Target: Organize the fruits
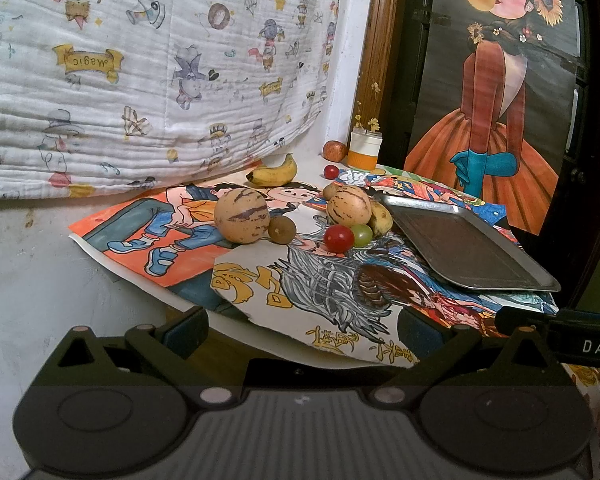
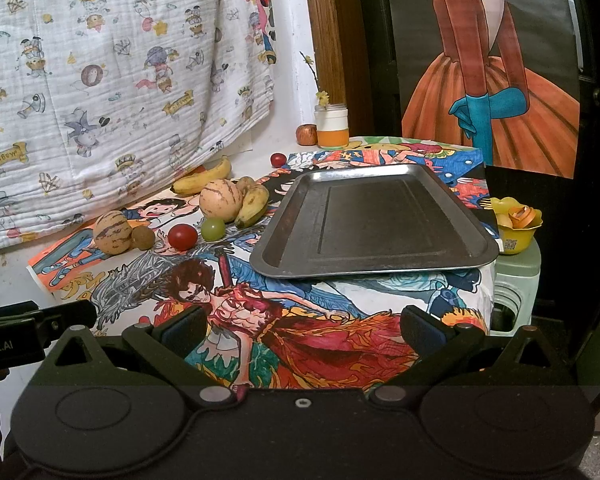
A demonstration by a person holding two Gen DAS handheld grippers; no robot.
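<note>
An empty metal tray (image 2: 374,220) lies on the drawing-covered table, also in the left wrist view (image 1: 464,246). Left of it lie two striped melons (image 2: 113,232) (image 2: 220,199), a brown longan (image 2: 144,238), a red tomato (image 2: 183,237), a green grape (image 2: 213,228), two bananas (image 2: 202,179) (image 2: 254,204), a second tomato (image 2: 278,159) and an apple (image 2: 307,134). My left gripper (image 1: 302,330) is open and empty at the table's near edge. My right gripper (image 2: 302,326) is open and empty, in front of the tray.
A white and orange jar (image 2: 332,126) stands at the back by the apple. A yellow flower bowl (image 2: 514,222) sits on a green stool (image 2: 514,280) at the table's right. A printed blanket (image 1: 148,60) hangs behind, a poster (image 1: 496,96) at the right.
</note>
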